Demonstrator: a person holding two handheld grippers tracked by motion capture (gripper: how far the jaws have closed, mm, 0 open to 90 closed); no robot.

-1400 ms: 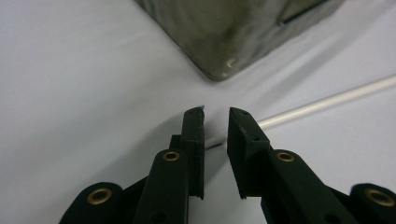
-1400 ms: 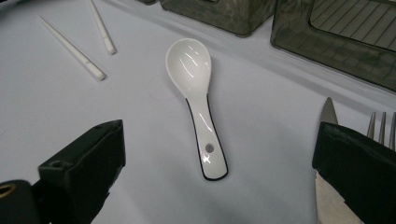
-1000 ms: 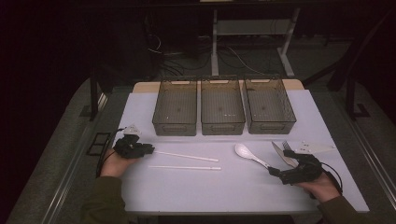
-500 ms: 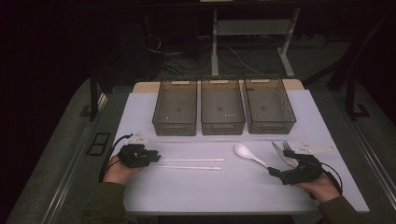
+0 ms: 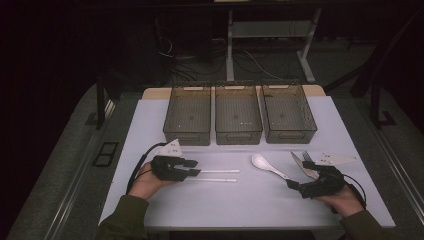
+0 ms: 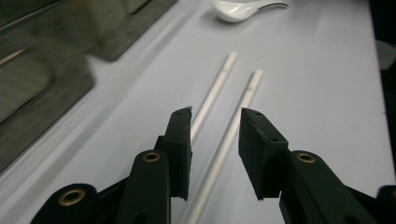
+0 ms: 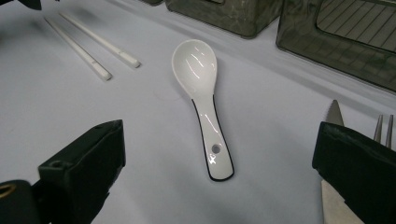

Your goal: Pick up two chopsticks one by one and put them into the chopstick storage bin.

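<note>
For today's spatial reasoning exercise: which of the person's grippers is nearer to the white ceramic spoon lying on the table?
Right. The right gripper sits just beyond the handle end of the white ceramic spoon, jaws open toward it. The left gripper is farther away, over the two white chopsticks.

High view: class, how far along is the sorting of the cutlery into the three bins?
Done: nothing; the three dark mesh bins look empty. In hand: the left hand-held gripper, jaws just opening, is at the two white chopsticks, gripping neither. Left: chopsticks, white ceramic spoon, knife and fork lie on the table.
</note>
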